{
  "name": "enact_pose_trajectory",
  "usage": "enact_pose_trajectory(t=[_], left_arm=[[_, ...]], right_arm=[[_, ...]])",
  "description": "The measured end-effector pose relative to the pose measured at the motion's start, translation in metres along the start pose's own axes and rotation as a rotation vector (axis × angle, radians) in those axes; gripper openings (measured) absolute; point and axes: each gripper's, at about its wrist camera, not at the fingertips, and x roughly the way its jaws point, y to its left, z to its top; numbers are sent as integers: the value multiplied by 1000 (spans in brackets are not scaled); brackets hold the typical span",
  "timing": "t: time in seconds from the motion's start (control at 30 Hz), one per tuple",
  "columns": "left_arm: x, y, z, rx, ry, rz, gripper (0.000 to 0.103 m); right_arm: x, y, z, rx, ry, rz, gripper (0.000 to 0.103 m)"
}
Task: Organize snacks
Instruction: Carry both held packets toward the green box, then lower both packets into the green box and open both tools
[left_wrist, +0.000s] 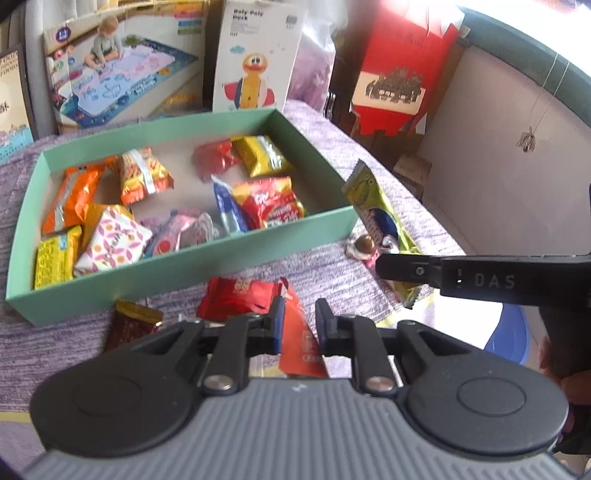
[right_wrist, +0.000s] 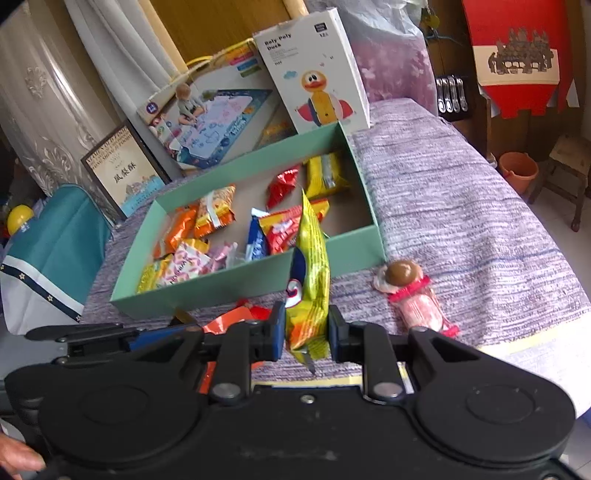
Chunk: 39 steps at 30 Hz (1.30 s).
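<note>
A shallow green box (left_wrist: 236, 254) (right_wrist: 354, 243) on the purple cloth holds several snack packets. My right gripper (right_wrist: 306, 328) is shut on a yellow-green snack packet (right_wrist: 310, 258), held upright just in front of the box; the packet also shows in the left wrist view (left_wrist: 376, 214), with a right finger (left_wrist: 406, 271) across it. My left gripper (left_wrist: 299, 325) has its jaws narrowly apart around an orange-red packet (left_wrist: 299, 343); I cannot tell whether they grip it. A red packet (left_wrist: 240, 299) and a dark brown packet (left_wrist: 129, 323) lie in front of the box.
A pink wrapped candy with a brown ball (right_wrist: 410, 291) (left_wrist: 364, 249) lies right of the box. Toy boxes (right_wrist: 314, 74) and a framed card (right_wrist: 122, 173) stand behind it. The cloth's right edge drops to the floor, with an orange bucket (right_wrist: 517, 171) and a blue tub (left_wrist: 506, 332).
</note>
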Motion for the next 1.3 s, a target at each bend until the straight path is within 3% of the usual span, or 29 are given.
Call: enact_pose_trajectory(t=[0.23, 0.43, 0.6, 0.77, 1.17, 1.2, 1.23, 1.27, 1.3], left_arm=[[0, -3, 3, 15, -3, 12, 16], [-17, 1, 25, 11, -83, 28, 16], [-17, 14, 58, 13, -143, 87, 16], [6, 35, 90, 1, -161, 144, 16], [78, 72, 128, -43, -127, 183, 17], [83, 73, 129, -46, -121, 191, 18], [88, 75, 130, -51, -113, 200, 29], [94, 77, 131, -60, -99, 209, 56], [96, 78, 132, -67, -95, 218, 69]], right_arm=[[0, 2, 4, -1, -15, 6, 22], [-1, 3, 22, -7, -56, 16, 22], [13, 3, 46, -26, -64, 11, 22], [42, -1, 70, -53, -36, -14, 22], [112, -10, 103, -124, 17, -80, 26], [116, -10, 105, -126, 22, -80, 27], [119, -11, 106, -123, 22, -76, 36], [121, -12, 107, -116, 23, -66, 53], [122, -12, 108, -110, 18, -59, 63]])
